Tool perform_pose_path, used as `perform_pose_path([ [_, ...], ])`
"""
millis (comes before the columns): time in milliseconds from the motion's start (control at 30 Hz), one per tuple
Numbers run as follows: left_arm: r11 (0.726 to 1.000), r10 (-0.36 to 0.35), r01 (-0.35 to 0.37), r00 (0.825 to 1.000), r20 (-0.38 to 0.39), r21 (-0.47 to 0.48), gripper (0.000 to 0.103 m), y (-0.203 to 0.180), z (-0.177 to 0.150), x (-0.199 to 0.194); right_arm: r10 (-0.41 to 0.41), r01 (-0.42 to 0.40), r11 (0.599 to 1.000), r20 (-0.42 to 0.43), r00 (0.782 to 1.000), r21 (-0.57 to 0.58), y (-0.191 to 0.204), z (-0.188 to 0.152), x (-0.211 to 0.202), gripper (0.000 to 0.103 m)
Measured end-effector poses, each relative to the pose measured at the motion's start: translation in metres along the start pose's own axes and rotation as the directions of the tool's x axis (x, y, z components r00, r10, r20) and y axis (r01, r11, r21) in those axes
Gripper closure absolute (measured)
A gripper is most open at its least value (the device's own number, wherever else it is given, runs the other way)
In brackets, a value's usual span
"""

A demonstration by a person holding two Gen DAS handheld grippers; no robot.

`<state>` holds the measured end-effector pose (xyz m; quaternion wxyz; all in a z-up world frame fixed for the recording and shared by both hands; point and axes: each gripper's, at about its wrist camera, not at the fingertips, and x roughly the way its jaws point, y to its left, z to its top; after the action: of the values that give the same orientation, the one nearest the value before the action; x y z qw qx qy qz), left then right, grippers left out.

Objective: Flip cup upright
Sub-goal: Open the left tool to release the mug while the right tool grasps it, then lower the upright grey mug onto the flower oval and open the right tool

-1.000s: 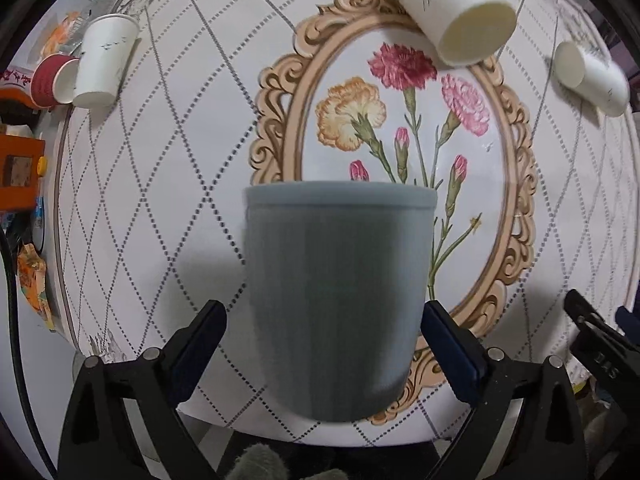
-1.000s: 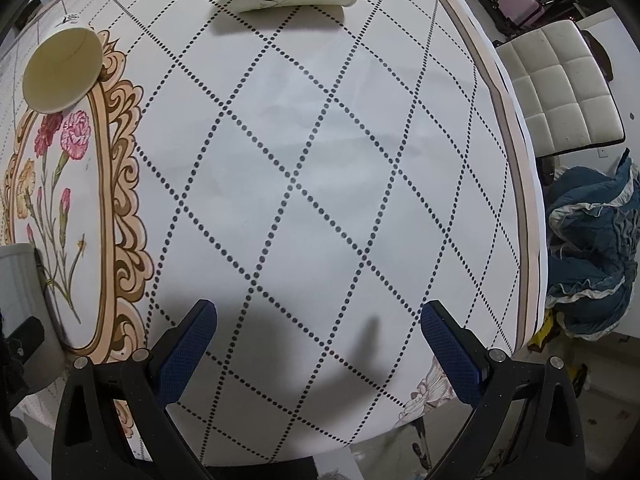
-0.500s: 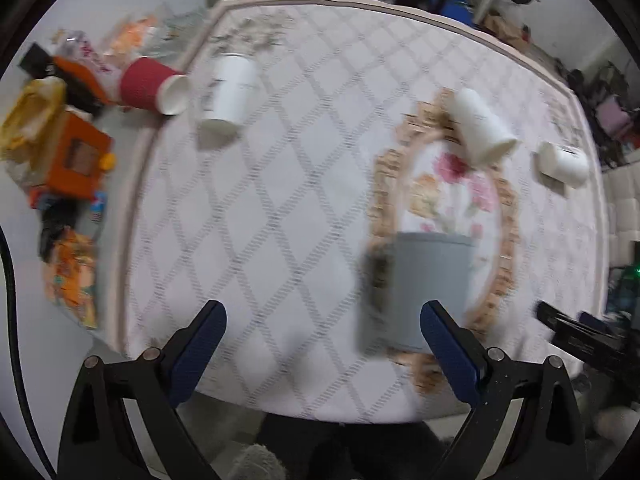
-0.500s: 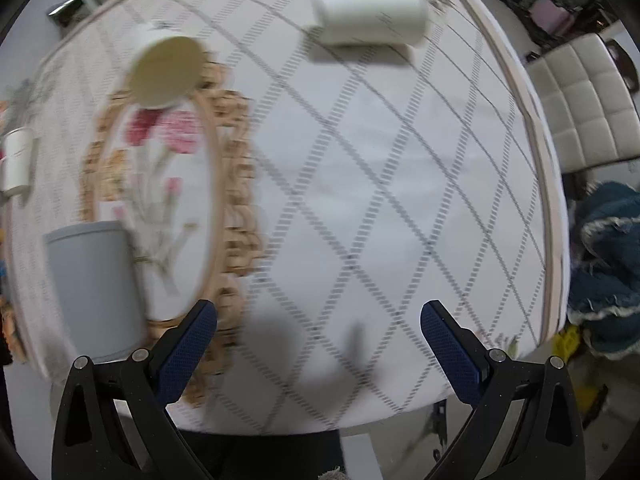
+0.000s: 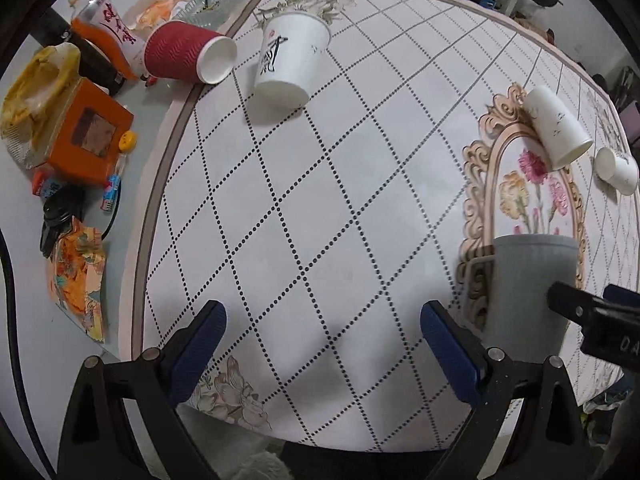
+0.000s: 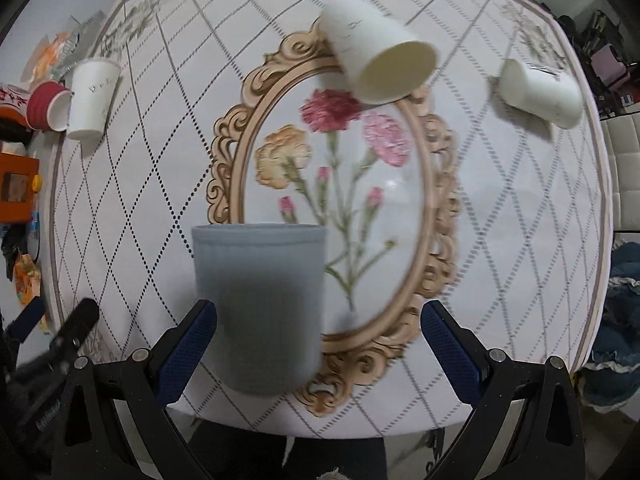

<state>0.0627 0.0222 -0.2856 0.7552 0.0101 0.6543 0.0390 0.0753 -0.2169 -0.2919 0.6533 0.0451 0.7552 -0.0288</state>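
Note:
A grey ribbed cup (image 6: 260, 308) stands upright on the near edge of the table, on the floral oval print; it also shows in the left wrist view (image 5: 528, 292). My right gripper (image 6: 320, 344) is open, with the cup just ahead between the fingers, closer to the left finger (image 6: 188, 344). My left gripper (image 5: 324, 348) is open and empty over the bare cloth, left of the cup. The right gripper's body (image 5: 596, 320) shows in front of the cup.
Two white paper cups lie on their sides at the far right (image 6: 380, 52) (image 6: 540, 92). A white cup (image 5: 290, 60) and a red cup (image 5: 188, 56) lie at the far left. An orange box (image 5: 86, 136) and clutter sit off the cloth's left edge.
My left gripper has drawn back from the grey cup and swung left. My right gripper has swung left and come in around the cup.

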Motion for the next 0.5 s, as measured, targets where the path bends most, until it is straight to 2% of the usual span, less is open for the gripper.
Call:
perform_pose_path([
  [233, 0.998, 0.004, -0.004, 1.0, -0.005, 0.055, 0.004, 0.007, 0.004, 0.015, -0.003, 0.003, 1.0, -0.057, 0.998, 0.006, 0.021, 0.012, 0.02, 0.001],
  [433, 0.995, 0.013, -0.011, 1.0, -0.013, 0.098, 0.004, 0.006, 0.009, 0.023, 0.025, -0.021, 0.999, -0.11, 0.994, 0.041, 0.027, 0.018, 0.032, 0.017],
  [500, 0.994, 0.011, -0.01, 1.0, -0.011, 0.108, 0.004, 0.005, 0.011, 0.024, 0.024, -0.019, 0.999, -0.12, 0.992, 0.042, 0.034, 0.02, 0.035, 0.019],
])
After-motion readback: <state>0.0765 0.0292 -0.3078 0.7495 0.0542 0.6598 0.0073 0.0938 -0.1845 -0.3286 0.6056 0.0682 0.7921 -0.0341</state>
